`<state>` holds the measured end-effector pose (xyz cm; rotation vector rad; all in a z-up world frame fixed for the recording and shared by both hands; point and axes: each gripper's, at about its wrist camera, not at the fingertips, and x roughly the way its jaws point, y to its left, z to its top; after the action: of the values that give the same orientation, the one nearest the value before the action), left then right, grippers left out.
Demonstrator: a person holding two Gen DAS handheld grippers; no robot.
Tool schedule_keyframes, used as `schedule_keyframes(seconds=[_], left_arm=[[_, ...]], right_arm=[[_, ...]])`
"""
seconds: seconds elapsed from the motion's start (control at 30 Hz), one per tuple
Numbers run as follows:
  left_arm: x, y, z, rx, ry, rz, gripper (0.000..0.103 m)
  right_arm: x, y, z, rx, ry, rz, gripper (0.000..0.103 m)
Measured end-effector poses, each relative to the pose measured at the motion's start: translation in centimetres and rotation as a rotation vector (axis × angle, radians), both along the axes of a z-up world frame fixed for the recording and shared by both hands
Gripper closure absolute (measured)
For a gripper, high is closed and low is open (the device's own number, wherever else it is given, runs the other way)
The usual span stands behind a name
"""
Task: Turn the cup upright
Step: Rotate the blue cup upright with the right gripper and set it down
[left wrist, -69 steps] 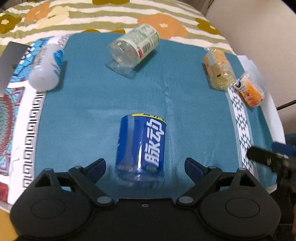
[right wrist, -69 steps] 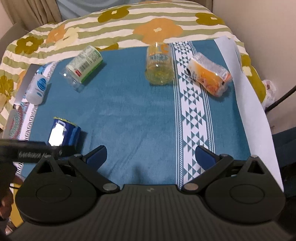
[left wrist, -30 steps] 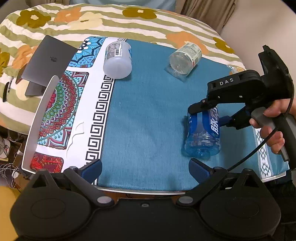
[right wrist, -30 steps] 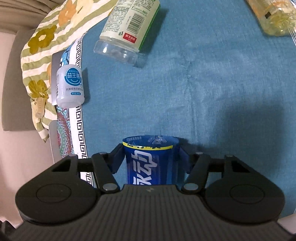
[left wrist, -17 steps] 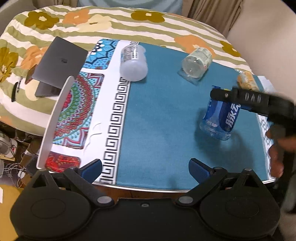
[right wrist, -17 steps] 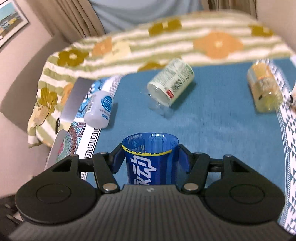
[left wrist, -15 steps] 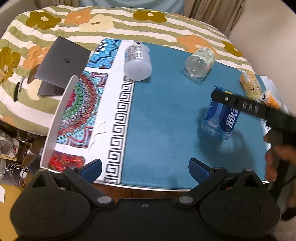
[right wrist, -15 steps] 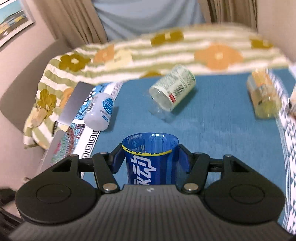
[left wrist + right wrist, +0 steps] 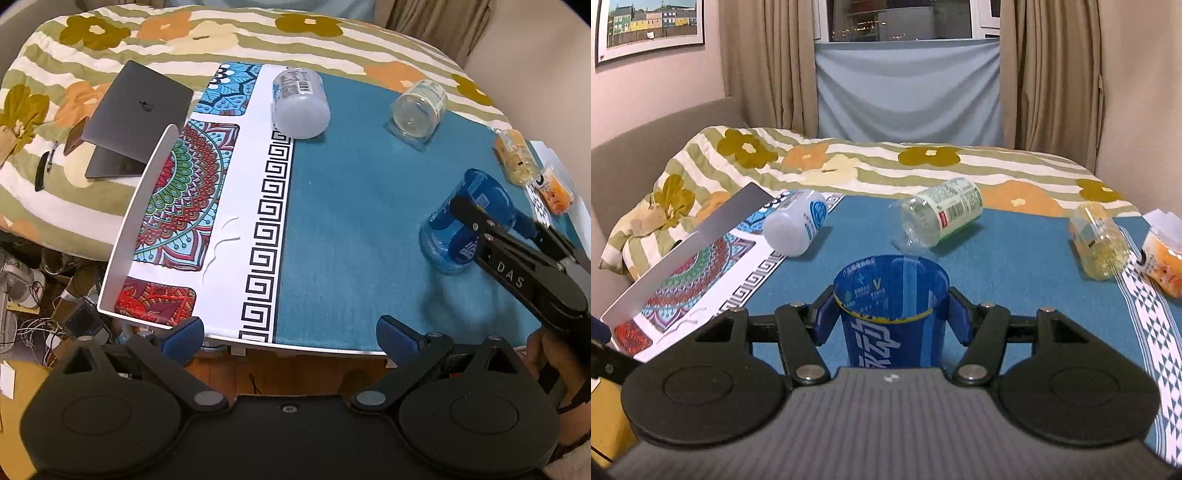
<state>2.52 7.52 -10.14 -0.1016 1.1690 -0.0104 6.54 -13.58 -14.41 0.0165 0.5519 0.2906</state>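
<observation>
Now the blue cup (image 9: pixel 892 314) stood almost upright on the teal cloth (image 9: pixel 351 221), while about a second earlier it lay on its side with its long axis flat along the cloth. This change meant, in my judgement, that the main part of the task was nearly done and mostly the release remained. The right gripper (image 9: pixel 891 317) pinched the cup from both sides, its blue pads pressed against the wall a little under the rim. In the right wrist view the open mouth pointed up, and the long axis was close to vertical. In the left wrist view the cup (image 9: pixel 467 221) seemed to lean a little with its rim away from the camera, but the fisheye bends that edge of the picture, so I cannot be sure that the base was fully flat on the cloth. The cup was near the right front part of the cloth, well apart from the white bottle (image 9: pixel 300 103) and the clear bottle (image 9: pixel 419 109) that lay on their sides. The left gripper (image 9: pixel 290 338) hung spread wide over the near table edge and held nothing.
</observation>
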Motion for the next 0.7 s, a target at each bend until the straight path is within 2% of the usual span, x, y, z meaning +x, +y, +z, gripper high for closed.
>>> schedule_keyframes(seconds=[0.33, 0.43, 0.5, 0.6, 0.7], left_arm=[[-0.1, 0.1, -0.3, -0.003, -0.003, -0.001, 0.002], [-0.2, 0.0, -0.2, 0.000, -0.007, -0.002, 0.002], [-0.2, 0.0, 0.0, 0.001, -0.013, -0.001, 0.002], [-0.2, -0.1, 0.3, 0.000, -0.030, -0.004, 0.002], [-0.2, -0.6, 1.1, -0.005, -0.051, -0.020, 0.002]], right_arm=[[-1.0, -0.2, -0.2, 0.008, 0.014, -0.007, 0.027], [-0.9, -0.5, -0.2, 0.030, 0.019, -0.015, 0.015], [-0.9, -0.6, -0.1, 0.038, 0.012, -0.035, 0.000], [-0.9, -0.9, 0.0, 0.044, 0.011, -0.057, 0.000], [-0.8, -1.2, 0.5, 0.026, 0.051, -0.061, 0.000]])
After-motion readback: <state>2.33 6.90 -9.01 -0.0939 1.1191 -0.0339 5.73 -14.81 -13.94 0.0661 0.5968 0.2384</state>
